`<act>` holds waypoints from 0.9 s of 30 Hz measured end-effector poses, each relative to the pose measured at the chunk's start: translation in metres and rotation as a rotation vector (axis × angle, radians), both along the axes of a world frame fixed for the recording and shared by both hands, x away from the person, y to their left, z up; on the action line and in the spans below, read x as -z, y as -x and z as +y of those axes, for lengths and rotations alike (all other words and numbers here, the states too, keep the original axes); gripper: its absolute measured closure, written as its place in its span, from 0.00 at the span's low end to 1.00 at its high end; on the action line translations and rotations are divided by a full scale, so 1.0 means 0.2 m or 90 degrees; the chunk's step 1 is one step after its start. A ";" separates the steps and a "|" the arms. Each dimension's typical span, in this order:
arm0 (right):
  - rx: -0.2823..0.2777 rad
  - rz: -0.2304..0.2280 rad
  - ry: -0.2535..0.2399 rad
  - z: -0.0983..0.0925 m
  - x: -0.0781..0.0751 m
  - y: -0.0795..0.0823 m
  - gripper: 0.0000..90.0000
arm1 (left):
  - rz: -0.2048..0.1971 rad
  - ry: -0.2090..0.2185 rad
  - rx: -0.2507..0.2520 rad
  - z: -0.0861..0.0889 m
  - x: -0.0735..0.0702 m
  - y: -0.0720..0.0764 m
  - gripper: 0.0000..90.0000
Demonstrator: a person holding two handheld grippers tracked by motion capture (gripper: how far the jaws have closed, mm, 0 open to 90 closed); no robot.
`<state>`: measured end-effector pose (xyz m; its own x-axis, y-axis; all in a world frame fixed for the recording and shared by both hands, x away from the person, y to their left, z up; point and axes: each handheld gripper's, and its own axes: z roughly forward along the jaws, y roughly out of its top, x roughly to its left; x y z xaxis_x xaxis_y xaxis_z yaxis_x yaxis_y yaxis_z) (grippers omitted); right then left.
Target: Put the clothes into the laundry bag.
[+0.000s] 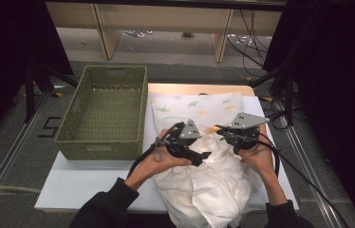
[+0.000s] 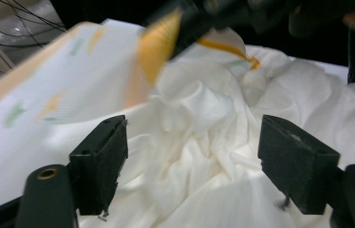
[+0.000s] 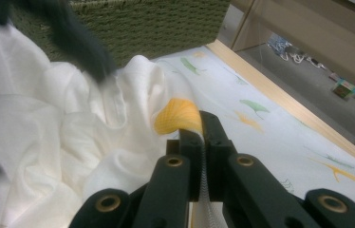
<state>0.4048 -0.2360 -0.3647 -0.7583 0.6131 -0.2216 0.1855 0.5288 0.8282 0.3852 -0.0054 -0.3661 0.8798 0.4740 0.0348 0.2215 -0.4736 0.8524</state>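
Because the white cloth (image 1: 209, 175) heaped on the worktop (image 1: 85, 185) is soft, light and floppy, the right hand-held gripper (image 3: 199, 124) pinches its yellow edge (image 3: 178, 116), while the left hand-held gripper (image 2: 192, 156) hangs open above its folds.

White cloth (image 1: 204, 180), orange edge; green basket (image 1: 104, 114).

High view: fixed overhead, looking forward and down across the table (image 1: 71, 190), whole workspace framed. Left gripper view: close, low over the white cloth (image 2: 204, 123). Right gripper view: close, facing the green basket (image 3: 133, 23). All views share the cloth.
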 end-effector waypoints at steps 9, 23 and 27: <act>-0.005 0.002 0.009 0.01 0.01 -0.01 1.00 | 0.119 -0.050 -0.074 0.28 0.17 -0.08 0.17; -0.009 -0.003 0.014 0.06 0.01 0.00 1.00 | 0.154 0.040 0.032 -0.17 0.30 -0.03 0.89; -0.009 -0.005 0.009 0.05 0.00 0.00 1.00 | 0.136 0.047 0.037 -0.26 0.28 -0.03 0.89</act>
